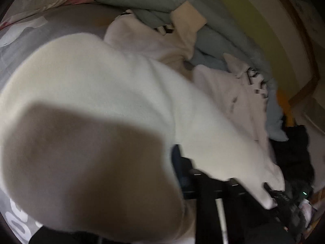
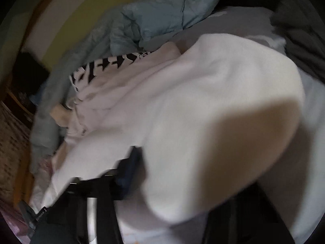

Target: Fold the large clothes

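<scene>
White fleece fills most of both wrist views: a large white garment point(image 1: 113, 85) lies bunched on a bed, over a grey sheet point(image 1: 61, 22) with pale printed shapes. In the left wrist view the cloth drapes straight over the left gripper point(image 1: 182, 174), so that only one dark blue finger point(image 1: 177, 162) shows beneath the fold; the jaws stand narrow and the fabric lies between them, though the pads themselves are hidden. A shadowed lobe of the same garment hangs close to the lens at the lower left.

In the right wrist view the white garment point(image 2: 182, 105) likewise covers the right gripper point(image 2: 138, 162). One dark blue finger point(image 2: 132, 160) pokes out at the cloth's edge, the jaws drawn narrow with fleece caught between them as far as the blur allows.

Toward the far edge of the bed lies a pale pink garment point(image 1: 233, 93) with a black-and-white printed band point(image 2: 105, 69). Beyond it a blue-grey quilt point(image 2: 158, 16) is heaped along the far side, against a wall with a yellow-green stripe point(image 1: 262, 32). Dark clothing point(image 1: 292, 152) sits at the right edge of the bed in the left wrist view.
</scene>
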Demonstrator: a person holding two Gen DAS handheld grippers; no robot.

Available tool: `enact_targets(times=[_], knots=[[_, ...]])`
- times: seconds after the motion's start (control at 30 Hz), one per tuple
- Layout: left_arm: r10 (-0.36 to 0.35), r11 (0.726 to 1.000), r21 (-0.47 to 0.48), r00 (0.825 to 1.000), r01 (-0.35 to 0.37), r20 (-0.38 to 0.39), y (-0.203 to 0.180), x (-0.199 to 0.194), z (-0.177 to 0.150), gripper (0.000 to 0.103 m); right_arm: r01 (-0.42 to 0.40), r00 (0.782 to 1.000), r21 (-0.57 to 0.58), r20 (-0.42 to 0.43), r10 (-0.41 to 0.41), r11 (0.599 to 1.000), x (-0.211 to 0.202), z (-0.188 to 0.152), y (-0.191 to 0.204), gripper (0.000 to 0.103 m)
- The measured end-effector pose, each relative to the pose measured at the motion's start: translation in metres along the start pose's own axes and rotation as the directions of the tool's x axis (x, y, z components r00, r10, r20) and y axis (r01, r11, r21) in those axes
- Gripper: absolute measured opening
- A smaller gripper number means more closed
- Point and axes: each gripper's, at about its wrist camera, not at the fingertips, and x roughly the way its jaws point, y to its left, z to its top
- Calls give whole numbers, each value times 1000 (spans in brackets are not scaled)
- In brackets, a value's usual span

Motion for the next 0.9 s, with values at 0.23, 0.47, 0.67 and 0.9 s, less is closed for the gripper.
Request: enact_targets(times=[0.23,0.47,0.67,0.9], knots=[[14,995,96,999,-18,47,-5,-86,-13,7,-17,994,-273,100,46,962,-62,-25,22,8],[137,970,199,990,-142,36,10,-149,-82,16,56,995,-361,99,-22,931,-168,-95,25,8],[370,868,264,902,-422,223,30,-165,-137,76,118,990,-341,-31,-136,933,-167,-136,-16,16],[222,887,311,906,-341,360,14,-213,-155,78,183,982,-310,15,-187,933,-190,-130,-15,43]])
